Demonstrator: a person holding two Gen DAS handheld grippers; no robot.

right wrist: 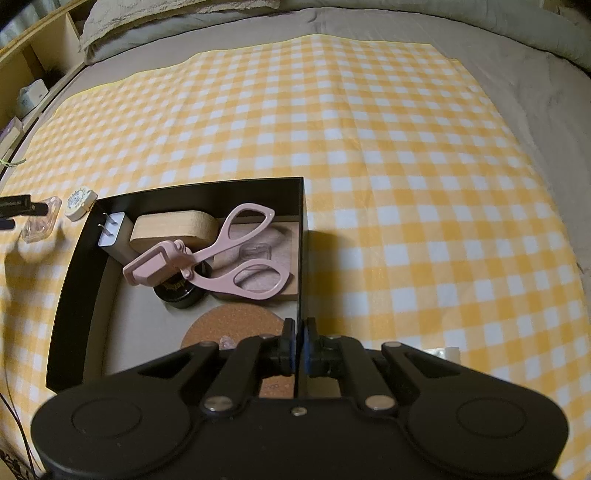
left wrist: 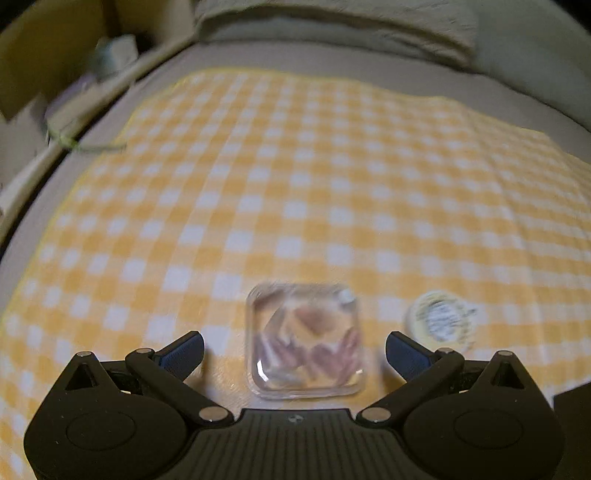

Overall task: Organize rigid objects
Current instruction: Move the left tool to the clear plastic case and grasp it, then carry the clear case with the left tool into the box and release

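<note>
A clear square plastic case [left wrist: 306,339] with pinkish pieces inside lies on the yellow checked cloth [left wrist: 295,177]. My left gripper [left wrist: 294,350] is open, its fingers either side of the case. A round cream tin [left wrist: 439,319] lies just right of it. In the right wrist view the case [right wrist: 40,219] and tin [right wrist: 79,202] sit left of a black box [right wrist: 70,280]. My right gripper [right wrist: 299,345] is shut on the box's right wall. The box holds pink scissors [right wrist: 214,254], a white plug [right wrist: 112,232], a wooden block [right wrist: 173,229], a black jar [right wrist: 179,290] and a cork coaster [right wrist: 232,325].
The cloth covers a grey bed with pillows [left wrist: 332,26] at the far end. A wooden shelf [right wrist: 33,66] with small items runs along the left. A small white object [right wrist: 448,352] lies on the cloth right of my right gripper.
</note>
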